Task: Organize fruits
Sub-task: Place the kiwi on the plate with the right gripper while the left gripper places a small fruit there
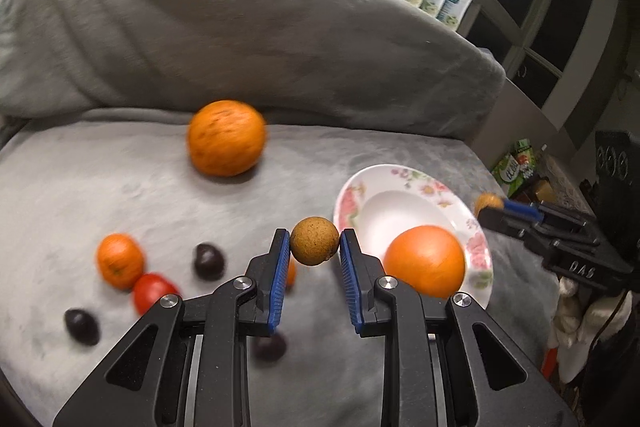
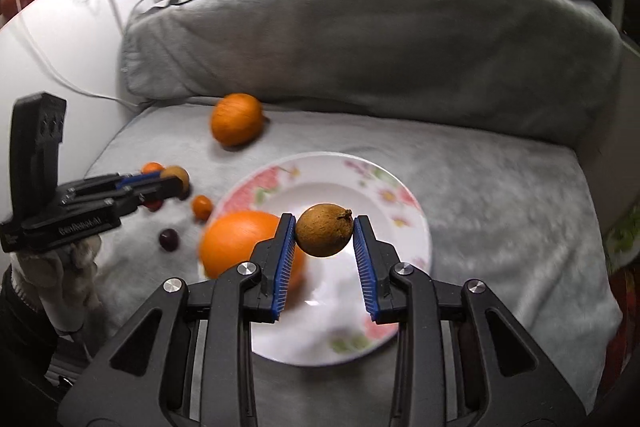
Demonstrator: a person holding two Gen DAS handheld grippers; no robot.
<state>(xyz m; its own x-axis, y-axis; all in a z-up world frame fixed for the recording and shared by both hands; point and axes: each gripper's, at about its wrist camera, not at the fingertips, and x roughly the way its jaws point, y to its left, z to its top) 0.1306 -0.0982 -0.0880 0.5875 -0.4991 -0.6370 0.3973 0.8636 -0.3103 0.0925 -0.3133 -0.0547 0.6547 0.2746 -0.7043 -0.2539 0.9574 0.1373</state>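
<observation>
Both hand-held grippers (image 1: 315, 247) (image 2: 324, 237) pinch round, rough-skinned brown fruits (image 1: 315, 241) (image 2: 325, 235).

Two brown longans (image 1: 314, 241) (image 2: 324, 230) are held aloft. One orange (image 2: 240, 247) is seated at the floral plate's (image 2: 392, 227) 9 o'clock rim; another (image 1: 226, 137) is left on the blanket at 11 o'clock.

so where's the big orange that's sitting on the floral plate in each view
Left wrist view: the orange on the plate lies right of centre, at the near edge of the floral plate.
Right wrist view: same orange, left of centre, on the plate's left rim, partly behind the hand-held gripper's finger.
Shared landmark: the other large orange by the grey cushion.
</observation>
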